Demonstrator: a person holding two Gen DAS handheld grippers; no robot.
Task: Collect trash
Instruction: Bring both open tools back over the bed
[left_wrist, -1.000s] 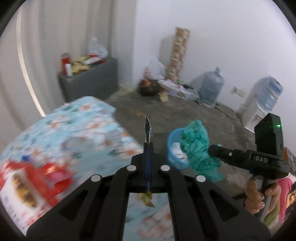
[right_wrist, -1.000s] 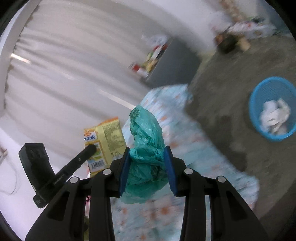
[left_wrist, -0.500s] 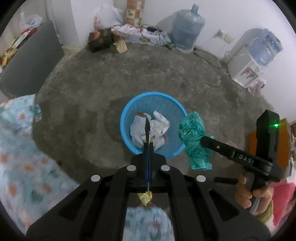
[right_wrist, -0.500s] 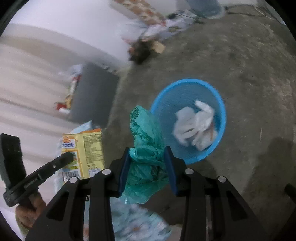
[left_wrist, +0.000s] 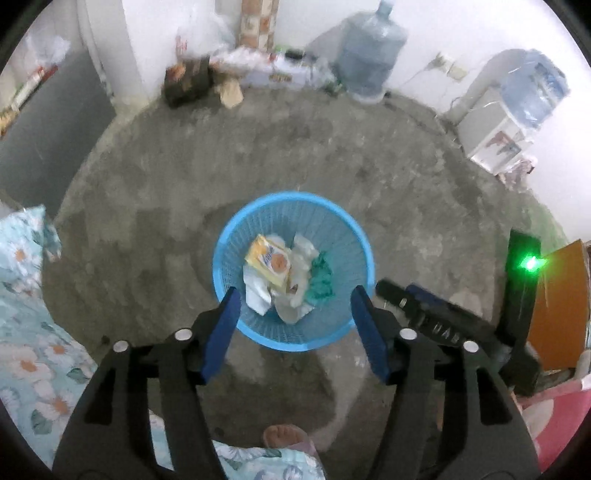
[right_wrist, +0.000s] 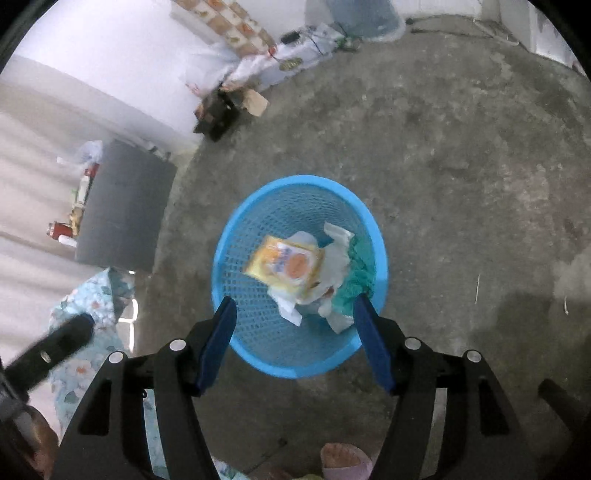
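A blue mesh basket (left_wrist: 295, 336) (right_wrist: 291, 363) stands on the concrete floor below both grippers. Inside it lie a yellow snack packet (left_wrist: 267, 260) (right_wrist: 286, 266), white crumpled paper (left_wrist: 291, 299) (right_wrist: 336, 266) and a teal plastic bag (left_wrist: 320, 282) (right_wrist: 354, 282). My left gripper (left_wrist: 295, 310) hangs over the basket's near rim, its jaws opening, nothing between them. My right gripper (right_wrist: 295, 317) is also above the basket, jaws opening and empty. The right gripper's black body (left_wrist: 443, 325) shows at the right of the left wrist view.
A floral blue bedsheet (left_wrist: 26, 332) lies at the left. A grey cabinet (right_wrist: 122, 206) with clutter stands beyond it. Water bottles (left_wrist: 369, 51), a dispenser (left_wrist: 495, 129) and boxes line the far wall. A bare foot (left_wrist: 288, 437) shows at the bottom.
Both grippers let go: the yellow packet left the left jaws and the teal bag left the right jaws, and both now lie in the basket. Both views came closer over the basket.
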